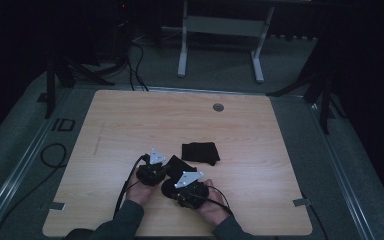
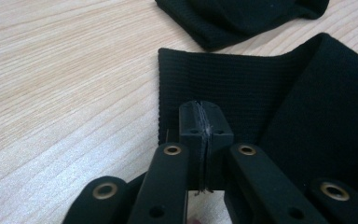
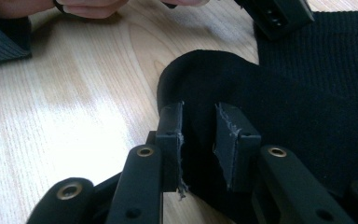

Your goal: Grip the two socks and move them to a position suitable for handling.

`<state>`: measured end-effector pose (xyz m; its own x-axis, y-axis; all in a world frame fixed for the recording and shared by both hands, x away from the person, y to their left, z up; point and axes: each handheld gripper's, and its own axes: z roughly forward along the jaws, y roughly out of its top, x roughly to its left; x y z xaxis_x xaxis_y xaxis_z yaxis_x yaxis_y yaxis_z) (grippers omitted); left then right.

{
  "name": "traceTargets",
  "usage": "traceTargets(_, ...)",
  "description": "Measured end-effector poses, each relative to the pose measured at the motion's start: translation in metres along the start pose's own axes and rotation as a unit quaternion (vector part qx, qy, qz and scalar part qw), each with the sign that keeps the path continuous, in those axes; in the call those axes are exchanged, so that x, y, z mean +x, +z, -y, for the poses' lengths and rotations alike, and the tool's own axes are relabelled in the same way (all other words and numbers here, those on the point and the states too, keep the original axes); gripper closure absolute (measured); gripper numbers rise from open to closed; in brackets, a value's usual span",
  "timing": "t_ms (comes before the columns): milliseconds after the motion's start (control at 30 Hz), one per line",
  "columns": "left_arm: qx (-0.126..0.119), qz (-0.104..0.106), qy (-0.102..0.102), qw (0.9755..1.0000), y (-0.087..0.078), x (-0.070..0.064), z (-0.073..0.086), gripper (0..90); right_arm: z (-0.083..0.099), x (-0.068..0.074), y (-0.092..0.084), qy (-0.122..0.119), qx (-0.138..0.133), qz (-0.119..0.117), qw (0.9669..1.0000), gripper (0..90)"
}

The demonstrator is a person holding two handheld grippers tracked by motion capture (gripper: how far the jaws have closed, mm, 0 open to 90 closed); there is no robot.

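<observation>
Pale wood-grain bench (image 1: 130, 120), rounded corners, small grey round cap (image 1: 218, 107) at 12 o'clock. No containers on it. Black ribbed-knit sock (image 2: 242, 84) lies flat near the bench's 6 o'clock edge, between both hands. Left gripper (image 2: 204, 122) clenched, pads pressed together over the sock's ribbed cuff edge; can't tell whether fabric is pinched. Right gripper (image 3: 200, 135) part-open, pads astride the sock's rounded end, gap visible. Second black knit piece (image 1: 200, 152), folded roughly square, sits at 1 o'clock from the grippers, just apart.
</observation>
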<state>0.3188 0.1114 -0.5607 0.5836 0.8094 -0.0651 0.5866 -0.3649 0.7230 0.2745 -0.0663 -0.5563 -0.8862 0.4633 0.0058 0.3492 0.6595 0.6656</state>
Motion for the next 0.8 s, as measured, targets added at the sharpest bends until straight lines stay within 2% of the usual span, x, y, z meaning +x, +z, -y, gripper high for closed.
traceTargets(133, 0.003, -0.007, 0.008, 0.9999, -0.0003, -0.0019, 0.0000, 90.0, 0.0002, -0.0001, 0.0001, 0.004, -0.001, 0.000, 1.0000, 70.8)
traceTargets(300, 0.006, -0.009, 0.008, 0.9999, -0.0006, -0.0030, 0.0000, 90.0, 0.0006, -0.0005, 0.0003, 0.007, -0.005, -0.001, 1.0000, 70.7)
traceTargets(467, 0.014, -0.013, 0.010, 0.9998, -0.0024, -0.0047, -0.0001, 90.0, 0.0013, -0.0013, -0.0003, 0.010, -0.006, 0.008, 0.9999, 78.4)
traceTargets(533, 0.015, -0.014, 0.010, 0.9998, -0.0027, -0.0049, 0.0001, 90.0, 0.0018, -0.0022, -0.0012, 0.018, -0.006, 0.009, 0.9998, 81.6)
traceTargets(800, 0.010, -0.017, 0.005, 0.9998, -0.0039, -0.0062, 0.0025, 90.0, 0.0039, -0.0054, -0.0097, 0.024, -0.007, 0.010, 0.9996, 83.7)
